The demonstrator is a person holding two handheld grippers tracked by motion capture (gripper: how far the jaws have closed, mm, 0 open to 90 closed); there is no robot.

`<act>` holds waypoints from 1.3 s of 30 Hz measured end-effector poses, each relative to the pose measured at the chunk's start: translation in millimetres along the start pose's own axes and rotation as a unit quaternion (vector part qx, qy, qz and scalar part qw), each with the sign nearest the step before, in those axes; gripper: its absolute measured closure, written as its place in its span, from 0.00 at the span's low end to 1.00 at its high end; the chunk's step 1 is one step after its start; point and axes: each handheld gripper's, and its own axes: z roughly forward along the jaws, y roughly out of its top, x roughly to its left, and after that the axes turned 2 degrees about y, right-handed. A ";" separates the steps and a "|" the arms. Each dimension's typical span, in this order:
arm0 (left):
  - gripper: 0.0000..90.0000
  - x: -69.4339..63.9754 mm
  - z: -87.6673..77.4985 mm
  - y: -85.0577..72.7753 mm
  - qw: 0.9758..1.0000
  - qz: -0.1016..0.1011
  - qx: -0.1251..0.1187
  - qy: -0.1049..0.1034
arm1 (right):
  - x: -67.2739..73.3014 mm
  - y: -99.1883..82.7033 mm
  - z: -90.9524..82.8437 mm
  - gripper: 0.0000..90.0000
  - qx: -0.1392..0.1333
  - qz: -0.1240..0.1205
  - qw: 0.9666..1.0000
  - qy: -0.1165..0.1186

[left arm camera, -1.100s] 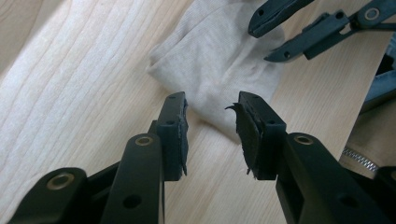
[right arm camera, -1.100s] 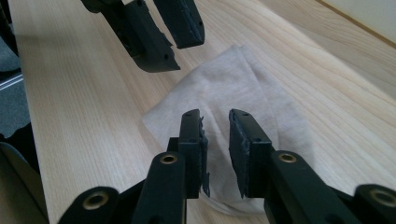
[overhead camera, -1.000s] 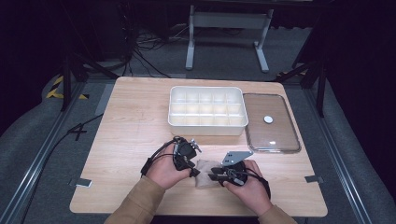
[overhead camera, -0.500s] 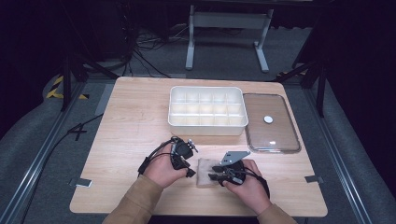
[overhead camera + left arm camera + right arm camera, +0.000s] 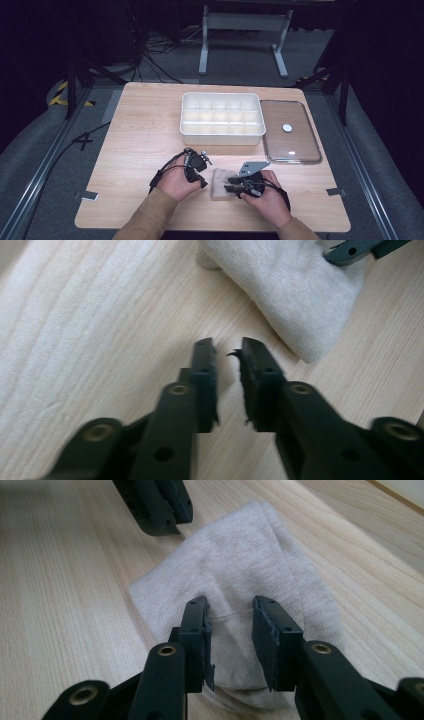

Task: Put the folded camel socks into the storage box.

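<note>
A folded beige cloth [image 5: 220, 184] [image 5: 290, 295] [image 5: 235, 565] lies flat on the wooden table [image 5: 145, 130] between the two hands. My left gripper [image 5: 202, 181] [image 5: 227, 347] hovers over bare wood just off the cloth's corner. Its jaws have just been closing to a narrow gap, with nothing between them. My right gripper [image 5: 231, 183] [image 5: 232, 605] rests low on the cloth's near end. Its jaws have closed slightly and straddle a strip of fabric without clearly pinching it. The other gripper's jaw tip [image 5: 160, 505] sits at the cloth's far corner.
A white compartment tray [image 5: 220, 134] stands at the middle back of the table. To its right lies a clear lid [image 5: 300, 145] with a small white disc [image 5: 287, 128] on it. The left gripper's cable [image 5: 165, 167] loops beside the left hand.
The cloth, bunched between both grippers a second ago, now lies flatter on the table. The left gripper's jaws have narrowed beside it. Both hands have hardly shifted.
</note>
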 end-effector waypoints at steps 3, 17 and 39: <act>0.97 -1.2 3.3 1.4 1.000 0.000 0.005 0.007 | 0.7 0.8 0.0 0.76 0.003 -0.001 1.000 -0.001; 0.98 -12.3 9.7 10.2 0.999 0.022 -0.001 0.024 | 4.6 4.4 -10.3 0.80 -0.036 -0.012 0.999 -0.004; 0.94 -31.7 4.0 16.2 0.993 0.104 -0.034 0.034 | -0.3 -1.6 2.6 0.99 -0.019 0.034 0.999 -0.012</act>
